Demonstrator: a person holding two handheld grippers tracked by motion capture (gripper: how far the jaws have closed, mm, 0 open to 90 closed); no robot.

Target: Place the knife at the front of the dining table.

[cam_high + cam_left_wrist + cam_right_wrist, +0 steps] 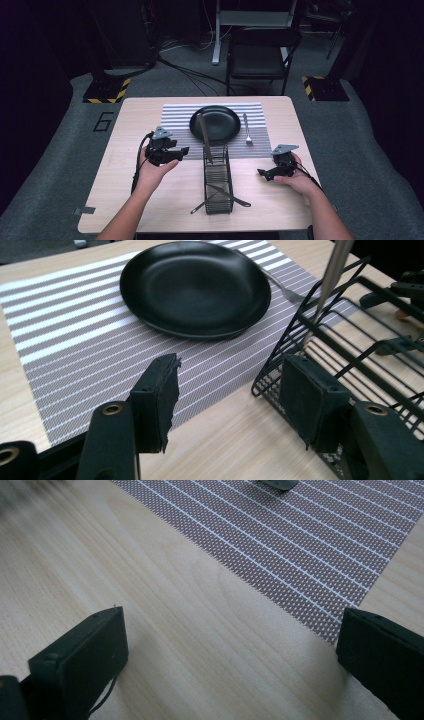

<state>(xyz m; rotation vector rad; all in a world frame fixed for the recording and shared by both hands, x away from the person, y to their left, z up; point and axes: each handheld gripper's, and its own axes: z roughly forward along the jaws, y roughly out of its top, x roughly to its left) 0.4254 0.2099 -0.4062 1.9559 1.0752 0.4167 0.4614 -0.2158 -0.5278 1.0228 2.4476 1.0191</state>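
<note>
A black plate point(215, 123) point(195, 287) rests on a grey striped placemat point(175, 117) point(75, 335) point(300, 545). To the plate's right, a fork point(247, 131) point(286, 288) lies on the mat. A black wire cutlery basket point(218, 177) point(345, 345) stands at the table's middle. A knife point(204, 137) point(332, 275) leans up out of its far end, and two utensils point(227, 196) poke out near its front. My left gripper point(181, 150) point(235, 400) is open, left of the basket and holding nothing. My right gripper point(263, 173) point(230, 655) is open over bare wood, right of the basket.
The wooden table point(125, 165) has a strip of tape point(85, 210) at its front left corner. A folding chair point(262, 55) stands beyond the far edge. Stands with yellow-black striped bases point(106, 92) sit on the floor at both far corners.
</note>
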